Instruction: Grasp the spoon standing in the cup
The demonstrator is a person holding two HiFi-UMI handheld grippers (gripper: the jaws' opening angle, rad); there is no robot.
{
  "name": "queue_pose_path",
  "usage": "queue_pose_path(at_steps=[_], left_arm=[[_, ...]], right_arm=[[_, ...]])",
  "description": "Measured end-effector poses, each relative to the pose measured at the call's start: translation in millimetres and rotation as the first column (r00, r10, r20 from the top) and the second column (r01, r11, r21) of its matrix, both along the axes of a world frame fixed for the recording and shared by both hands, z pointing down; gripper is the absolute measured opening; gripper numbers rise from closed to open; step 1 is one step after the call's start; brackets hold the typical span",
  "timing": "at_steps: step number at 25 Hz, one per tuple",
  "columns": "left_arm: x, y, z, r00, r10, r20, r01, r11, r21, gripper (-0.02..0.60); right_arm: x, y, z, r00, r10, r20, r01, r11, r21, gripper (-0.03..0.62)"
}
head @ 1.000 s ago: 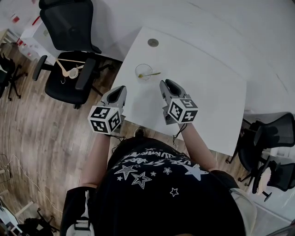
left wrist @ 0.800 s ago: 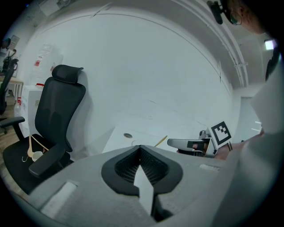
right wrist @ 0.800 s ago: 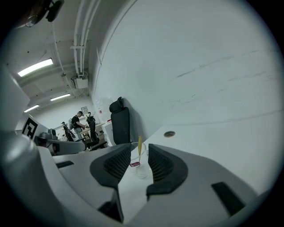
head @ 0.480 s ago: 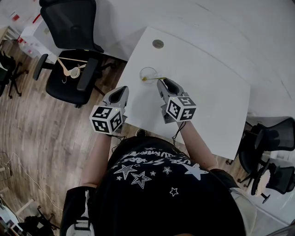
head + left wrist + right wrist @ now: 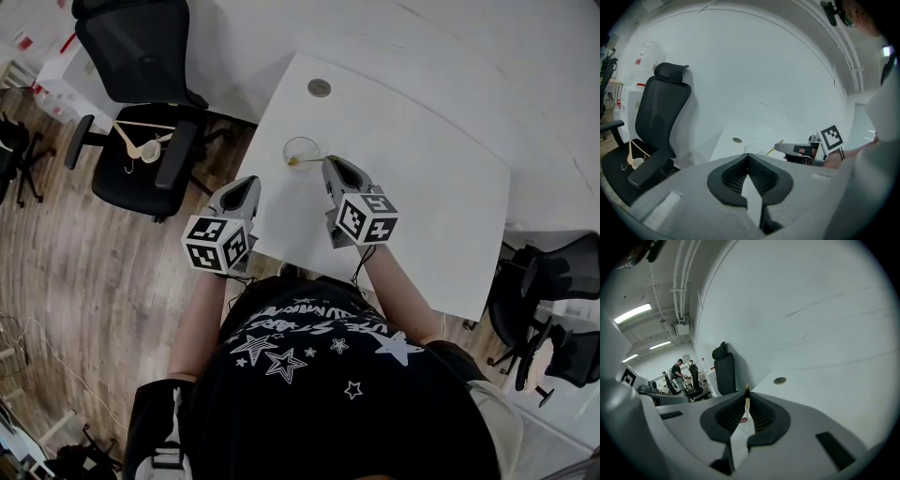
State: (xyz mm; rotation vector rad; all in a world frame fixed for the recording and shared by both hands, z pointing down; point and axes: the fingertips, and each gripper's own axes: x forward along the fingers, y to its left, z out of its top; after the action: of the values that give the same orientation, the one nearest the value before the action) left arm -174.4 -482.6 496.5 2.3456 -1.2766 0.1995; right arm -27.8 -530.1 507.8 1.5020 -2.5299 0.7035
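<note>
Right gripper view shows the right gripper (image 5: 746,398) with its jaws just closed onto the thin handle of the spoon (image 5: 746,391), pads pressing it from both sides. The spoon's other end rests in the clear cup (image 5: 302,151) on the white table (image 5: 422,178), while the left gripper (image 5: 747,157) hangs by the table's edge, jaws together and empty. A second ago the right gripper stood back from the cup with the handle free; now its tips are just beside the cup.
</note>
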Motion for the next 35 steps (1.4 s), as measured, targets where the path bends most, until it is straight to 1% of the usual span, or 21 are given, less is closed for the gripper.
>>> queue_pose_path(at_steps=[5, 7, 14, 19, 23, 29, 35], left_arm=[[2, -5, 1, 1.0, -0.001, -0.009, 0.001, 1.0, 0.0, 0.005], [2, -5, -1, 1.0, -0.006, -0.013, 0.006, 1.0, 0.004, 0.005], [-2, -1, -1, 0.999, -0.04, -0.031, 0.04, 0.999, 0.003, 0.005], [-4, 4, -6, 0.998, -0.05, -0.023, 0.05, 0.999, 0.013, 0.005], [-3, 9, -10, 0.998, -0.056, -0.016, 0.056, 0.998, 0.021, 0.005], [2, 22, -19, 0.998, -0.055, -0.004, 0.056, 0.998, 0.035, 0.005], [12, 35, -27, 0.998, -0.058, -0.003, 0.058, 0.997, 0.041, 0.005]], right_arm=[[2, -4, 1, 1.0, -0.003, -0.004, 0.003, 1.0, -0.004, 0.03], [2, -4, -1, 1.0, -0.007, -0.002, 0.007, 1.0, -0.009, 0.018], [0, -1, -5, 0.999, -0.036, -0.007, 0.036, 0.999, -0.005, 0.015], [-1, 1, -9, 0.999, -0.046, 0.008, 0.046, 0.999, -0.006, 0.014], [2, 4, -17, 0.999, -0.038, 0.016, 0.038, 0.999, 0.011, 0.014], [13, 10, -43, 0.999, -0.02, 0.045, 0.017, 0.998, 0.053, 0.015], [25, 20, -65, 0.996, -0.019, 0.089, 0.012, 0.997, 0.08, 0.015]])
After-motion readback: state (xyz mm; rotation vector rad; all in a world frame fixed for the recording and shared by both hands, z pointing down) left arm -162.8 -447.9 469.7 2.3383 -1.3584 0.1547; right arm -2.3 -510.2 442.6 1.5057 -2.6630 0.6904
